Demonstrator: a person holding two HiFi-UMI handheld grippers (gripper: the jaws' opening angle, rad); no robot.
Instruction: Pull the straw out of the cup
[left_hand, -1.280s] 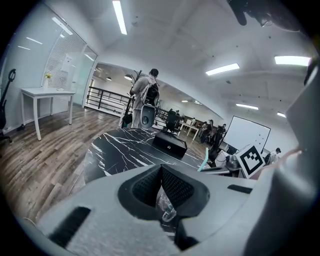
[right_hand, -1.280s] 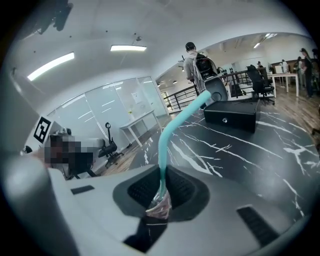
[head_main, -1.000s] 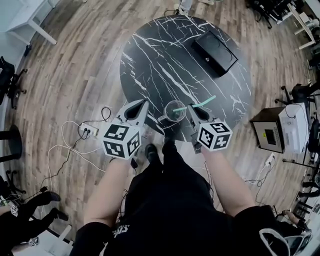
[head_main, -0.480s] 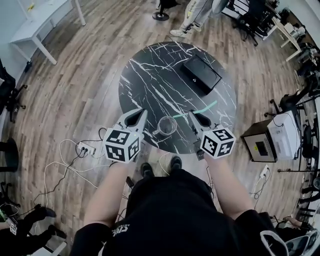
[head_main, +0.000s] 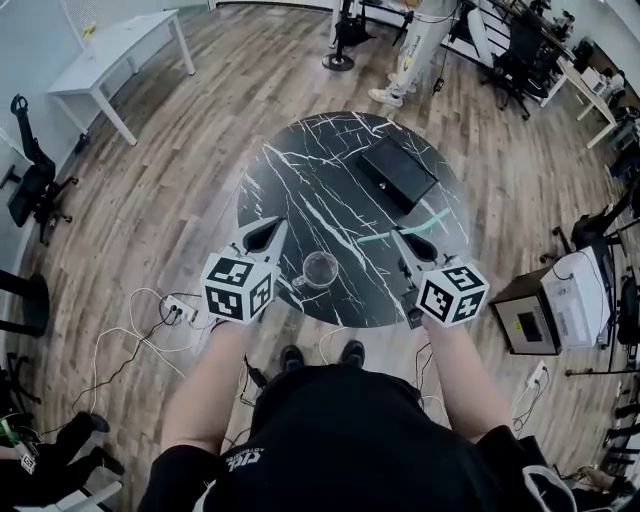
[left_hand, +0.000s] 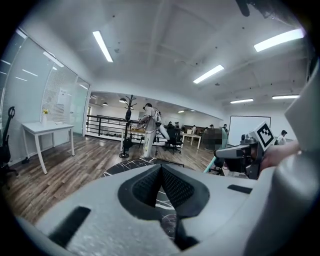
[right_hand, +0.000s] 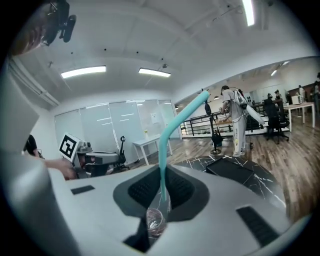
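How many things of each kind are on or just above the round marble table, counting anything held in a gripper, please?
Clear cup: 1
Teal straw: 1
Flat black box: 1
Total: 3

The left arm (head_main: 205, 385) and right arm (head_main: 462, 385) both reach forward from the body, bare from the sleeve down and spread a little apart. Each ends at a marker cube, the left cube (head_main: 238, 286) and the right cube (head_main: 452, 293). The left claw (head_main: 272, 226) points ahead and slightly down, its jaws together with nothing between them. The right claw (head_main: 402, 238), well apart from it, points much the same way. Its jaws pinch the straw (right_hand: 163, 165), which rises from between them and bends off.
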